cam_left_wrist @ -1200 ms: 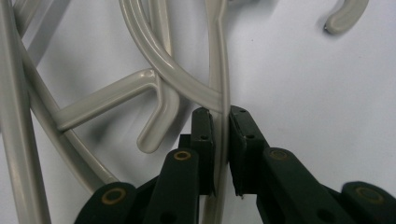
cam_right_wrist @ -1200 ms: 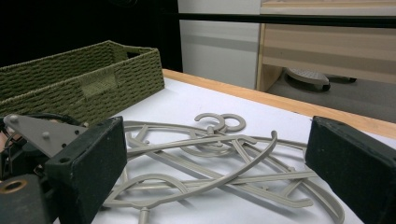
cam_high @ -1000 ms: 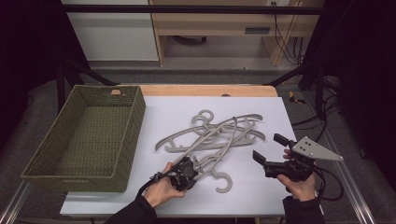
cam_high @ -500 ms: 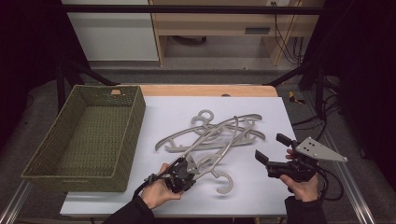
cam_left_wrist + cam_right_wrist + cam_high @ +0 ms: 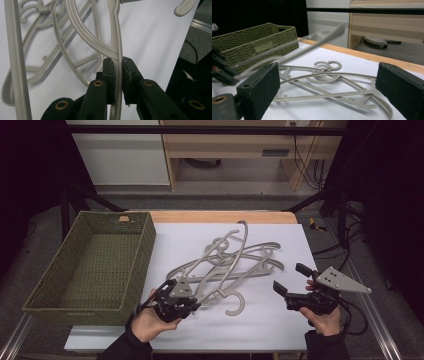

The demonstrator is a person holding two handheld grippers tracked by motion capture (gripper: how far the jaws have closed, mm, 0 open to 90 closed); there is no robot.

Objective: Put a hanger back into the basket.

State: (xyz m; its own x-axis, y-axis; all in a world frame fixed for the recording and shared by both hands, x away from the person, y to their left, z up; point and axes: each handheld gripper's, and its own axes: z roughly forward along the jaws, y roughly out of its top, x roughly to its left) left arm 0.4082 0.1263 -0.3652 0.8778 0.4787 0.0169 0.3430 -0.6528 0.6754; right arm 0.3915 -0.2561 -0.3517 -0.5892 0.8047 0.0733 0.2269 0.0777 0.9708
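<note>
Left tool (image 5: pixel 192 304) is pinching a grey hanger (image 5: pixel 235 257) lifted off the pile; your right tool (image 5: pixel 289 279) is spread, idle. Next: swing it into the basket (image 5: pixel 85 270).

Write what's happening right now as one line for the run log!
left gripper: shut on grey hanger, tilted up off pile | right gripper: open, empty | other hangers: on table | basket: empty

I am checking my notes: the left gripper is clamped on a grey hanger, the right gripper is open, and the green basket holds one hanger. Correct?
Not quite. The green basket is empty, as the high view shows. The left gripper is indeed clamped on a grey hanger, and the right gripper is open.
</note>
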